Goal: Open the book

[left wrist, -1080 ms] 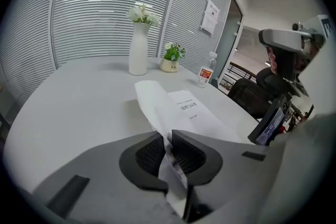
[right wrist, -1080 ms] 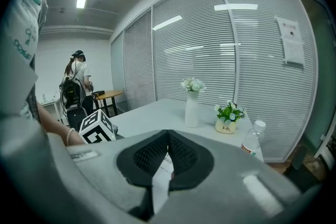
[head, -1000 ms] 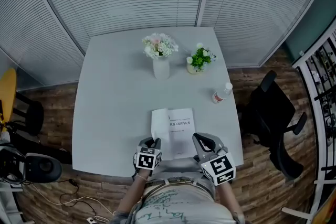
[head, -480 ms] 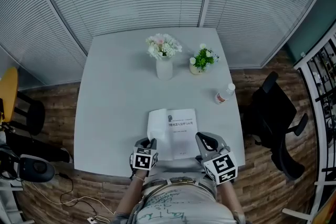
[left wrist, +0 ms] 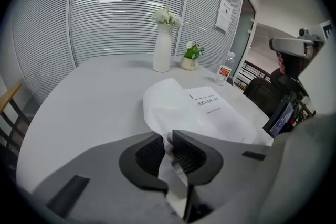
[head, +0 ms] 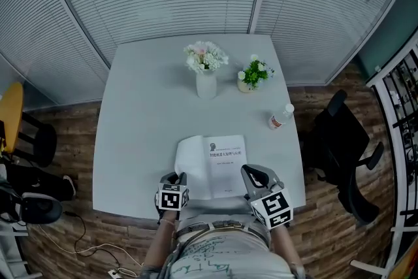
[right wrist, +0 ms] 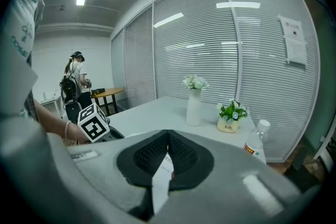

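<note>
White paper book (head: 225, 163) lies open at bottom centre of the grey bench (head: 140, 114). Its cover leaf (head: 189, 159) is lifted and curls toward frame left. Left tongs (left wrist: 168, 140) clenched on that leaf's near edge, with paper pinched between the pads. Right tongs (right wrist: 167, 135) clenched, tips together, at the book's lower right corner; contact with the page not readable. Vase (head: 206, 83) and potted plant (head: 251, 78) stand well apart from the book, upper centre.
</note>
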A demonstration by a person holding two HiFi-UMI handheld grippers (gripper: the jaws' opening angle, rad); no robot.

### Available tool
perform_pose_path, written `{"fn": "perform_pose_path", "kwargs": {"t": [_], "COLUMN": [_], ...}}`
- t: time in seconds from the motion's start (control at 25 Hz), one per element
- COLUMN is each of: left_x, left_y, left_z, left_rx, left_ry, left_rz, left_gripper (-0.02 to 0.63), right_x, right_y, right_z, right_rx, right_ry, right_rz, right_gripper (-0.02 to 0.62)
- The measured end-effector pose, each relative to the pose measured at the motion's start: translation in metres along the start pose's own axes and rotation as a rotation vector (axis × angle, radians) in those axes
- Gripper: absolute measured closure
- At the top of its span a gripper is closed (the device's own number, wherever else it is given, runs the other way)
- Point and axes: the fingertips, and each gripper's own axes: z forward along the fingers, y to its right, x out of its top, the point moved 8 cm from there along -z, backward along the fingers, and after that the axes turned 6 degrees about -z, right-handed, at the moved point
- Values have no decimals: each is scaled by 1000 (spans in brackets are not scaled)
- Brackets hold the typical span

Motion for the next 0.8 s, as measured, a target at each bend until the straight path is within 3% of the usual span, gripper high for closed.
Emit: {"fn": "perform_pose_path", "kwargs": {"t": [0.44,0.8], "left_x": [-9,-11], "left_y": [-35,-53], "left_z": [3,12], "left_rx": [63,71], "left_ry": [-36,-64], "left_rz": [-32,-43], "left_gripper": [561,561], "right_x": [1,2], "right_y": [-3,0], "right_z": [3,5], "right_rx": [8,0], "right_ry": [-14,-21], "right_rz": [-3,-7], "right_gripper": [594,594]}}
